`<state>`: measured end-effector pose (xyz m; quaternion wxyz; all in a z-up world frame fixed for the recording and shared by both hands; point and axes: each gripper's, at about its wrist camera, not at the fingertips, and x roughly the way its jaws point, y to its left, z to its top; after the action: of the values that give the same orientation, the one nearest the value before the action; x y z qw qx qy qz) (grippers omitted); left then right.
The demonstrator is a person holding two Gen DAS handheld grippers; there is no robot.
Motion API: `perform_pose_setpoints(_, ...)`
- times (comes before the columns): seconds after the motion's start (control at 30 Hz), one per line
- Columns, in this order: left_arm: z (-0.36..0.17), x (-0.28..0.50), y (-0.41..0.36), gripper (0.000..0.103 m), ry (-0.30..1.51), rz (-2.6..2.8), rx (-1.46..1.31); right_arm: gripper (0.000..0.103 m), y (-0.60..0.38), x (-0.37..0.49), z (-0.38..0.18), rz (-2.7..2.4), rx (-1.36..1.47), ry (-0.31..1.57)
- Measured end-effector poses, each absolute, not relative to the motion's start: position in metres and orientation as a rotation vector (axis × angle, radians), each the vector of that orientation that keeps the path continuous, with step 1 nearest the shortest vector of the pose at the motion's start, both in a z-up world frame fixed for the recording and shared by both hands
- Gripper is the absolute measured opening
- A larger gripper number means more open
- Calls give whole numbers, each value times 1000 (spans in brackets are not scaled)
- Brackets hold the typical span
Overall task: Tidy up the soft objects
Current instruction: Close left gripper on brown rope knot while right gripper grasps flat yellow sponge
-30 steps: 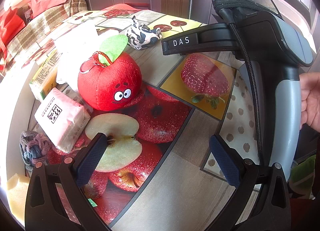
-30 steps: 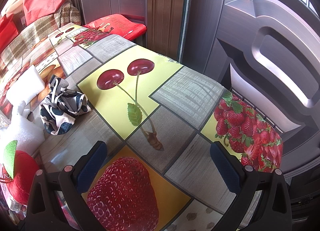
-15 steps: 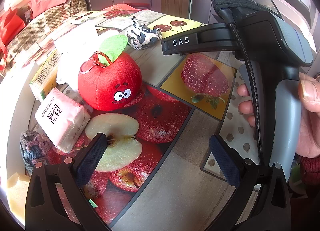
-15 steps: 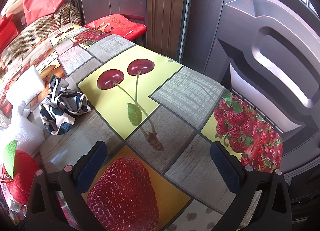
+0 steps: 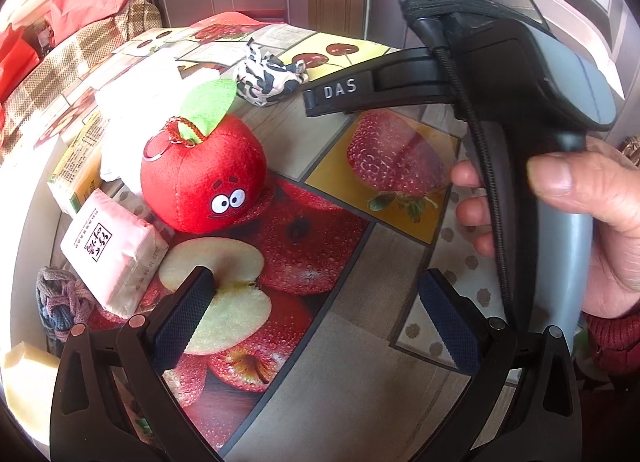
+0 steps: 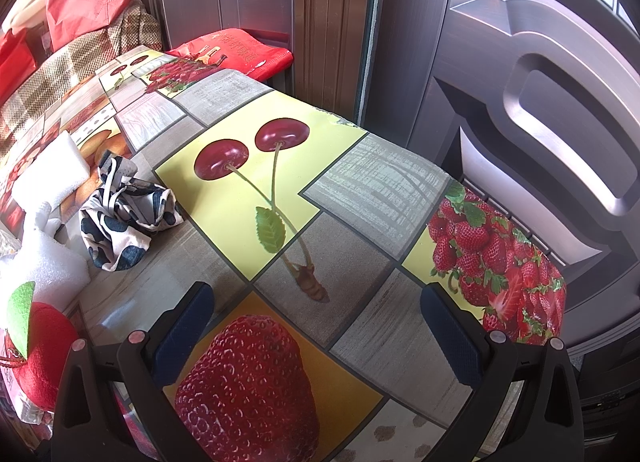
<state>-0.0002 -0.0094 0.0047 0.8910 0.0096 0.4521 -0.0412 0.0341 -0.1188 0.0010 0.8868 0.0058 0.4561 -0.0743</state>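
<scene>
red plush apple upright beside pink tissue pack.

The letters "DAS" are printed in white on the black arm of the right gripper's body, seen at upper centre in the left wrist view. A black-framed label with characters too small to be read is carried on the pink tissue pack at near left. Small print on the green-and-yellow carton behind it cannot be read.
</scene>
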Motion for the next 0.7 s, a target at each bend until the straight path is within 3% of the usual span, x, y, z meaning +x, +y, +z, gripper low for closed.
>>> perform_pose_setpoints(0.2,42,-28,-11,102,807,-147,-36,103,-122,35,2,-122,18,946)
perform_pose_setpoints(0.47,117,-127,81,103,509,-28,-239,103,-164,10,20,111,273,789)
perform_pose_setpoints(0.57,117,-157,107,103,486,100,-190,103,-170,-8,39,230,262,620)
perform_pose_setpoints(0.7,92,-175,116,103,590,140,-151,103,-169,-26,61,461,253,486)
